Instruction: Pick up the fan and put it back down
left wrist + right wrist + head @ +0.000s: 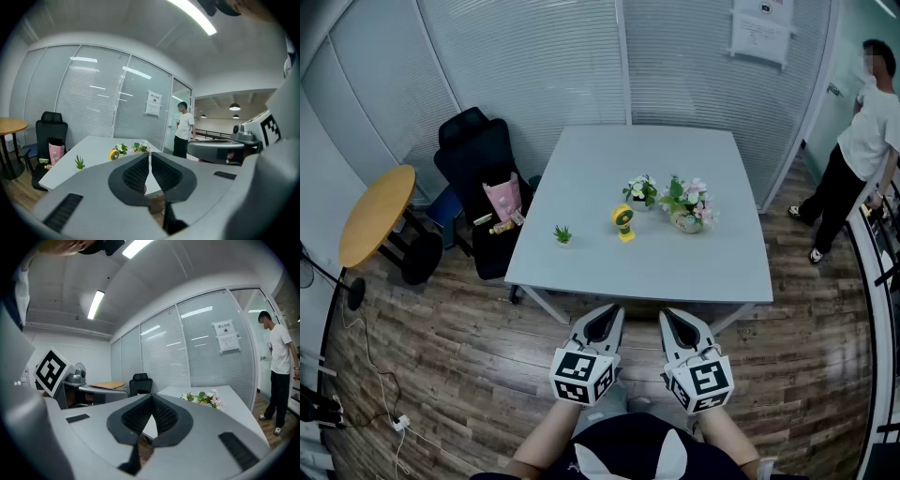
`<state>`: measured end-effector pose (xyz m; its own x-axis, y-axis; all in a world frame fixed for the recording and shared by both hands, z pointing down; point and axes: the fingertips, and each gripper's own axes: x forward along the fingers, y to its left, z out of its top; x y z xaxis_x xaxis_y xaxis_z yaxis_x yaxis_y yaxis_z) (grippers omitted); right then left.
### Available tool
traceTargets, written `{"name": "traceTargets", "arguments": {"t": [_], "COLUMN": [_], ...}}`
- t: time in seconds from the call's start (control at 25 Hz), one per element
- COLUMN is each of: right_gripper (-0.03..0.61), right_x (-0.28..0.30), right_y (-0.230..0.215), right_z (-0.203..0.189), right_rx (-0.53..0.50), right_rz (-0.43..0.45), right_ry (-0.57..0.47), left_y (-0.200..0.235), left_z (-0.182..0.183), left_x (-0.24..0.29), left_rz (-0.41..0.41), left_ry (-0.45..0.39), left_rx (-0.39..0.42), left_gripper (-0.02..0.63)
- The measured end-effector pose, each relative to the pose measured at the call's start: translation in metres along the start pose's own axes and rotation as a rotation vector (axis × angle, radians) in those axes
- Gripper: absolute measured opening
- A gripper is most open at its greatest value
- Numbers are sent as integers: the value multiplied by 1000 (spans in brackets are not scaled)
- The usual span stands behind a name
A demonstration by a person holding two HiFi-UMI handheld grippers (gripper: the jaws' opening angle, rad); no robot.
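Note:
A small yellow fan (622,222) stands upright near the middle of the grey table (703,267). In the left gripper view the fan (114,154) shows far off, left of the jaws. My left gripper (610,310) and right gripper (669,314) hover side by side in front of the table's near edge, well short of the fan. Both point toward the table. The left gripper (149,157) has its jaws together with nothing between them. The right gripper (151,399) is likewise shut and empty. The fan does not show in the right gripper view.
Two flower pots (687,204) stand just right of the fan and a tiny green plant (562,234) to its left. A black chair (478,164) holding a pink bag and a round wooden table (377,214) stand at the left. A person (862,141) stands at the far right.

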<state>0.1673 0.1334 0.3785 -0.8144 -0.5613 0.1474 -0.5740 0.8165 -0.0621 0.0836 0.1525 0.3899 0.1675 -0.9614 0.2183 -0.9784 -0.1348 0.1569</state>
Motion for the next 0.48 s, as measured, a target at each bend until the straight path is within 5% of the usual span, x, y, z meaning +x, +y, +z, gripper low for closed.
{"name": "traceTargets", "arguments": {"t": [0.48], "right_gripper": [6], "right_x": [63], "right_y": [-9], "right_z": [1], "right_rx": [19], "right_rz": [9], "right_ry": [14], "left_y": [53], "left_z": [-2], "left_x": [31], "left_rz": [-12], "left_ry": [38], "left_rx": [-34], "left_gripper": [32]}}
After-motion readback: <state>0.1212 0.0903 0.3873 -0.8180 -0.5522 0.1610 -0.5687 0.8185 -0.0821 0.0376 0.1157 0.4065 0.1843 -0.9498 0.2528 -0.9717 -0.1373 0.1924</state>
